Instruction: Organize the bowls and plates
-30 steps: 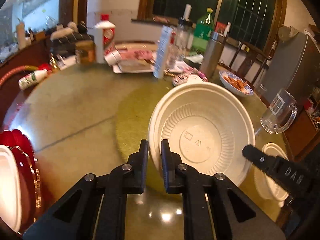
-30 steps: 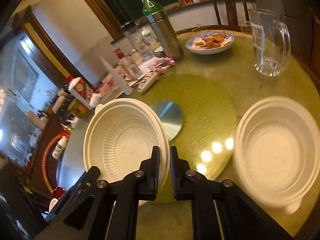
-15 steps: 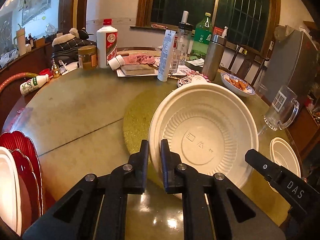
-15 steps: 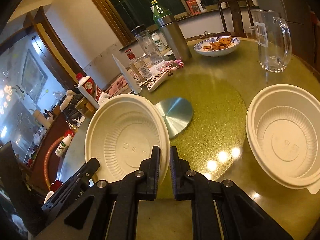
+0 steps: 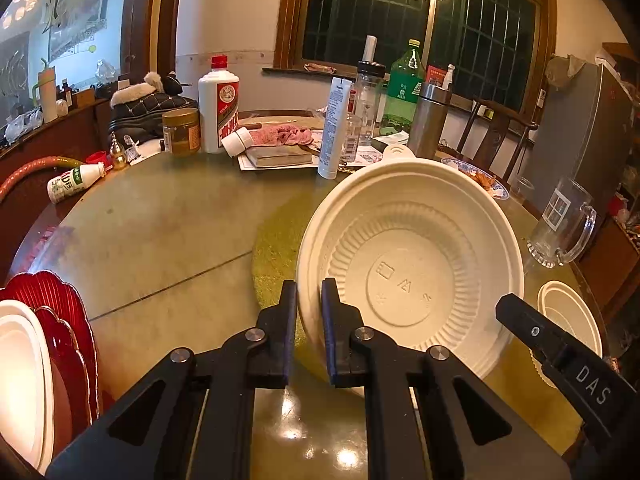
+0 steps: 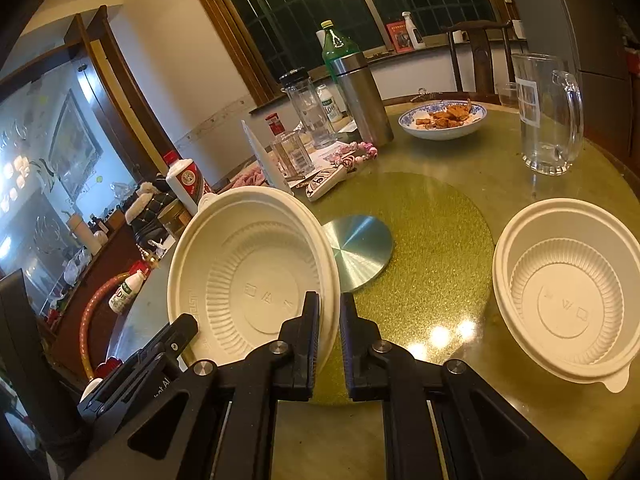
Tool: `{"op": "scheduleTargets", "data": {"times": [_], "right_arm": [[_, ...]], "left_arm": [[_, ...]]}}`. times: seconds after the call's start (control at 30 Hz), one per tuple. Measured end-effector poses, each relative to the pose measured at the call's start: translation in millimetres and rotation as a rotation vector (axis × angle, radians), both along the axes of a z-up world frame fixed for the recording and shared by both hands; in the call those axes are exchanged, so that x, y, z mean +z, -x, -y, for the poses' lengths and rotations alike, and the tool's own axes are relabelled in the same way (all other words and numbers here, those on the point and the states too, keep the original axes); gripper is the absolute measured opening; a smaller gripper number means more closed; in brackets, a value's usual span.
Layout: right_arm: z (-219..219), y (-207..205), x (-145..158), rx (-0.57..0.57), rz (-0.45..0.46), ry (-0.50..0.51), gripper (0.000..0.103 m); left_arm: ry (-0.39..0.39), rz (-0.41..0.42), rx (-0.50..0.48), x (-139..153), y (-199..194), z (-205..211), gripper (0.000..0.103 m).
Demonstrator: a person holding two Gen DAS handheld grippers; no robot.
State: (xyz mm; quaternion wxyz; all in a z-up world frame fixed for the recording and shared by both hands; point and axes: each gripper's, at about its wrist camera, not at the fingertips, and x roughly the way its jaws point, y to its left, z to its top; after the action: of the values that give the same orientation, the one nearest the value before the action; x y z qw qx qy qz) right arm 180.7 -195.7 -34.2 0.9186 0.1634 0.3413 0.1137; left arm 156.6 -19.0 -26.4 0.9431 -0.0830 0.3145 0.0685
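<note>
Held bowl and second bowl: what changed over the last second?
The white bowl, pinched at its rim by both the left gripper and right gripper, now sits higher in both views, as does the far clutter. The second bowl on the table went from blurred to sharp, lying further from the grippers. Both grips and the bowl's upright tilt are unchanged.

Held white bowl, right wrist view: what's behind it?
Behind the held white bowl, a brushed metal disc shows on the gold mat. The disc's left edge is covered by the bowl.
</note>
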Motion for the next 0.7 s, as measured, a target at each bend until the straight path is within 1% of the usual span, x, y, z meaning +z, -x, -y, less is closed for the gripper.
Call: {"op": "scheduleTargets", "data": {"times": [0.7], "right_arm": [[2.1,-4.3,-5.0,-0.005,-0.021,-0.003,0.01]], "left_arm": [[-0.017,-0.019,0.0,-3.7,-1.7,3.2,0.011]]}}
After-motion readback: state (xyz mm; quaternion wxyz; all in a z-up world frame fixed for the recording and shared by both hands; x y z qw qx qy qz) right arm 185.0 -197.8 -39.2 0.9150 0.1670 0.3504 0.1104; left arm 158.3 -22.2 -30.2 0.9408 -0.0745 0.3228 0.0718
